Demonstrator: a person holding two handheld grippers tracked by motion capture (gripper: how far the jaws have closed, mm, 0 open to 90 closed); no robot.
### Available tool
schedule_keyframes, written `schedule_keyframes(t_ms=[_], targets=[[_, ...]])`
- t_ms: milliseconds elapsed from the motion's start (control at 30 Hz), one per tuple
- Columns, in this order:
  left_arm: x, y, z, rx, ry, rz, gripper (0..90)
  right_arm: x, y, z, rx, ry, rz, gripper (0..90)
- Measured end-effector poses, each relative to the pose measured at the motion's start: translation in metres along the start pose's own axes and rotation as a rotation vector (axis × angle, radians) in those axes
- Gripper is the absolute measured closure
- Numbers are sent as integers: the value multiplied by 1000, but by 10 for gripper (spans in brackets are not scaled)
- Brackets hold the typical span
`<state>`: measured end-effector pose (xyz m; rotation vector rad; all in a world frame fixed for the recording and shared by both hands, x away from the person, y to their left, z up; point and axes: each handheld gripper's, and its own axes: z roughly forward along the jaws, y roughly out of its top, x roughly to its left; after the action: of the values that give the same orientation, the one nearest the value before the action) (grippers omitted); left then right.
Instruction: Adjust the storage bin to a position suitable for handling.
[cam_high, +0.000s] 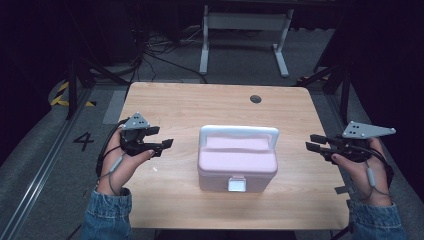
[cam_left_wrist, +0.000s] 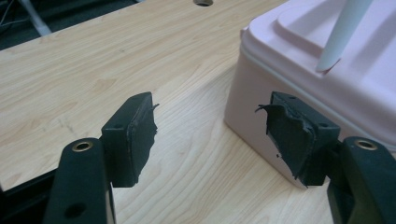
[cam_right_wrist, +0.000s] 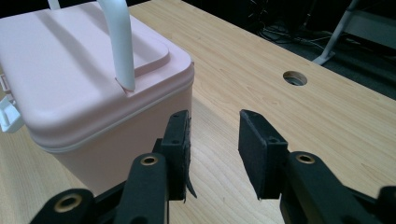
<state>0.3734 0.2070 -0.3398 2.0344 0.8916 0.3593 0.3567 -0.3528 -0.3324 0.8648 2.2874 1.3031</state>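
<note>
Wooden table (cam_high: 165, 210), dark room behind. Pink box (cam_high: 237, 162) with white handle (cam_high: 239, 131) at centre, lid apparently latched. Left gripper (cam_high: 161, 145) and right gripper (cam_high: 313, 142) flank it, well apart from it; both jaws parted, nothing between them.

The box (cam_high: 237, 165) is pale pink plastic with rounded corners; it stands upright on the wood, a little below the centre of the high view; its lid (cam_high: 238, 152) is closed and has a raised flat panel; a white handle (cam_high: 239, 132) stands up over the lid's far part; a white latch (cam_high: 236, 184) sits on the near wall, at the bottom middle.
</note>
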Motion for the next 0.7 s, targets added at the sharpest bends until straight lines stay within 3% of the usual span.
schedule_keyframes(t_ms=[367,600,700], targets=[[-18,20,10,-58,-67,36,341,4,-7,-7,-1,-13,28,627],[-32,33,23,-78,-130,81,359,4,-13,-12,3,-22,42,619],[-37,37,29,-71,-136,98,359,5,-16,-15,4,-32,48,618]])
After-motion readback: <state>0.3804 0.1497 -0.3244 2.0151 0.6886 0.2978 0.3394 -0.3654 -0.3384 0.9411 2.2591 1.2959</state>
